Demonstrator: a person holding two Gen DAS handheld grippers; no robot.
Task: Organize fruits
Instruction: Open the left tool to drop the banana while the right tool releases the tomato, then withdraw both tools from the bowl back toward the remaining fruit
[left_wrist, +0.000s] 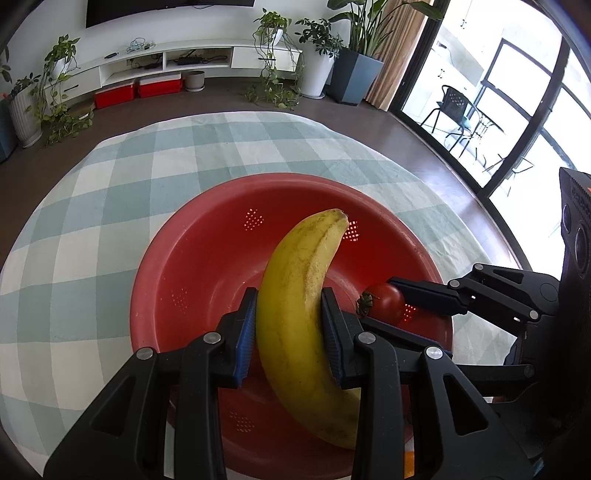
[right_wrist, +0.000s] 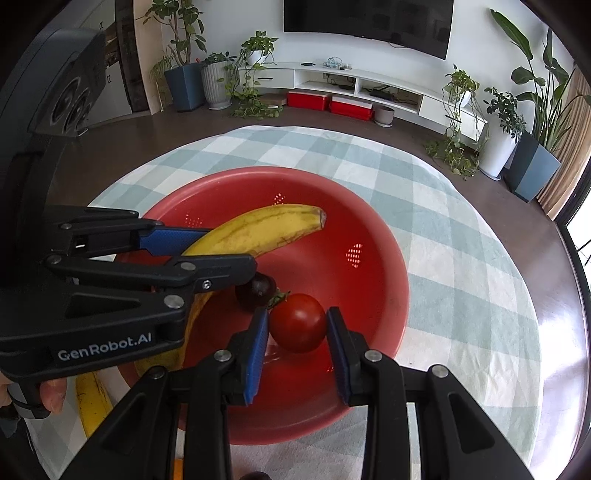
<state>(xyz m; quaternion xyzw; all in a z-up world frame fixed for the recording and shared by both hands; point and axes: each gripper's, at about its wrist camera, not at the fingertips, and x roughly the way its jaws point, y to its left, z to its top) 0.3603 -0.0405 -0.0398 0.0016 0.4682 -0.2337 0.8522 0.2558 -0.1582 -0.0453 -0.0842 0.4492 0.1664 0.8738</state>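
My left gripper is shut on a yellow banana and holds it over the red colander bowl. It also shows in the right wrist view, with the banana between its blue pads. My right gripper is shut on a red tomato inside the bowl. The tomato and the right gripper show at the right of the left wrist view. A dark purple fruit lies in the bowl behind the tomato.
The bowl stands on a round table with a green-and-white checked cloth. A second banana lies on the cloth at the bowl's near left. An orange item peeks out at the bottom edge.
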